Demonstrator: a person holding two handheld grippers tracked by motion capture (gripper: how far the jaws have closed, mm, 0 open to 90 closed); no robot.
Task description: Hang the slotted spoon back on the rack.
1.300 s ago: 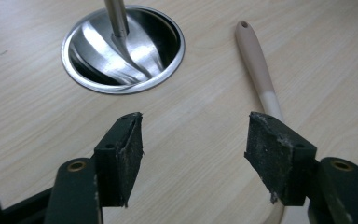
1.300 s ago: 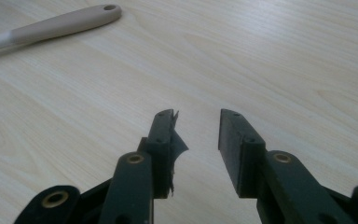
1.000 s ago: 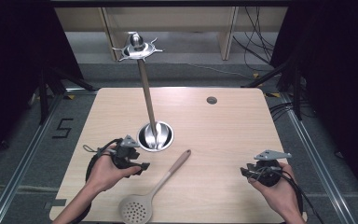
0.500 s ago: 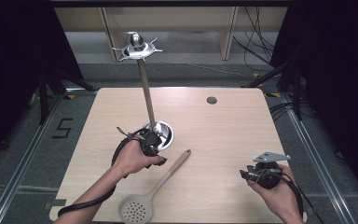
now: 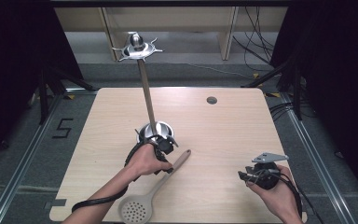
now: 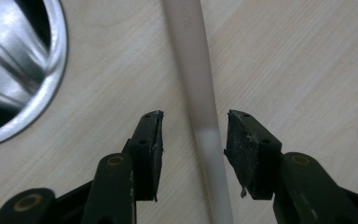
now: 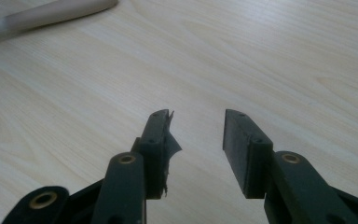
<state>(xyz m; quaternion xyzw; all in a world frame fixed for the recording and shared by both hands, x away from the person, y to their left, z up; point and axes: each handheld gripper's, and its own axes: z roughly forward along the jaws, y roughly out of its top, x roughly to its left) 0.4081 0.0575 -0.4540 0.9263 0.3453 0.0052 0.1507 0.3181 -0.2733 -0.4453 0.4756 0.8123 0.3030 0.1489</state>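
My left hand-held gripper [image 6: 193, 135] hangs over the wooden handle [image 6: 200, 107] of a slotted spoon [image 5: 156, 189], its jaws apart on either side of the shaft and just closing in, the pads not yet touching the wood. The spoon lies flat on the table [image 5: 223, 126], its handle tip pointing toward the middle of the table and its perforated head [image 5: 135, 211] near the front edge on my side. Just beside the gripper stands the shiny round metal base [image 6: 16, 70] of a tall utensil stand [image 5: 145, 91]. My right hand-held gripper [image 7: 196, 140] rests well apart, toward the table's right front corner, its jaws parted and just opening further, with nothing between them but bare wood. The spoon looks light and stiff; the round, smooth handle could roll or slip under the pads, so I judge the best hold to be square across the shaft, near where the jaws now straddle it.
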